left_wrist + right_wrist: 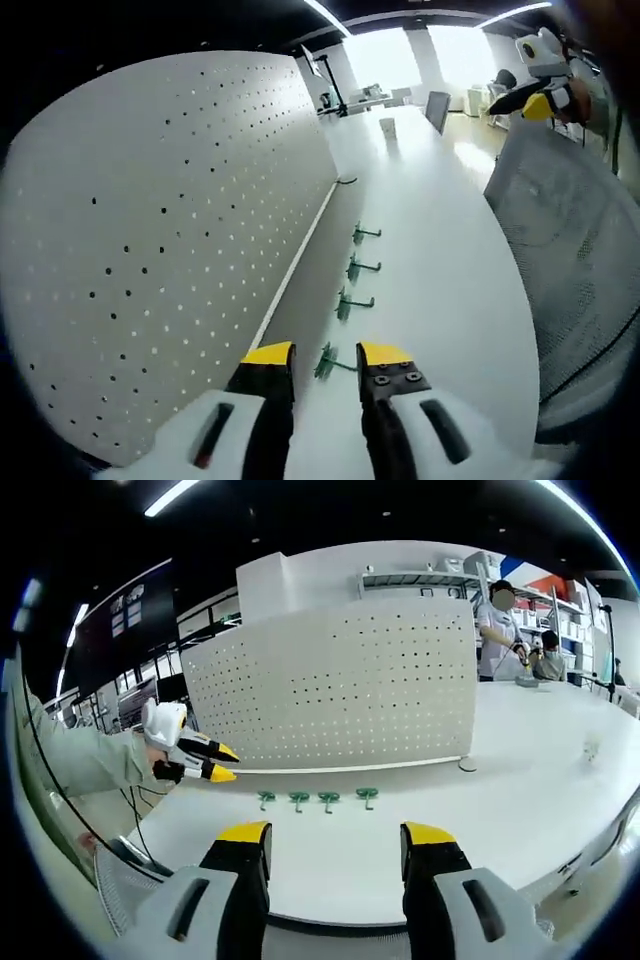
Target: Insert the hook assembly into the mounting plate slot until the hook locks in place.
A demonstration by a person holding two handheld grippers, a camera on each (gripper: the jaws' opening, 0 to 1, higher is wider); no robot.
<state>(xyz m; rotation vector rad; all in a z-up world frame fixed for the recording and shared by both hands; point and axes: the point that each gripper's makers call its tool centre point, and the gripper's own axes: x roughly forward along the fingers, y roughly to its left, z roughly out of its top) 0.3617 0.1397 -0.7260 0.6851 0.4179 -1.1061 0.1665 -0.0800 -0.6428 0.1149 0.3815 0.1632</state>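
Observation:
Several green hook assemblies lie in a row on the white table (pixel 440 260), in front of the upright white perforated mounting plate (pixel 170 230). My left gripper (pixel 327 357) is open just above the table, and the nearest hook (pixel 326 362) lies right beyond its yellow tips, held by nothing. In the right gripper view the same row of hooks (pixel 315 799) sits before the plate (pixel 340 680). There the left gripper (pixel 205 760) hovers at the row's left end. My right gripper (pixel 337 835) is open and empty, well back from the table's edge. It also appears far off as the right gripper (pixel 540 100).
A mesh chair back (pixel 570 250) stands by the table's near edge. A thin cable (pixel 345 181) lies at the plate's far end, and a small white object (pixel 388 127) stands further down the table. People (pixel 505 630) work at the far right.

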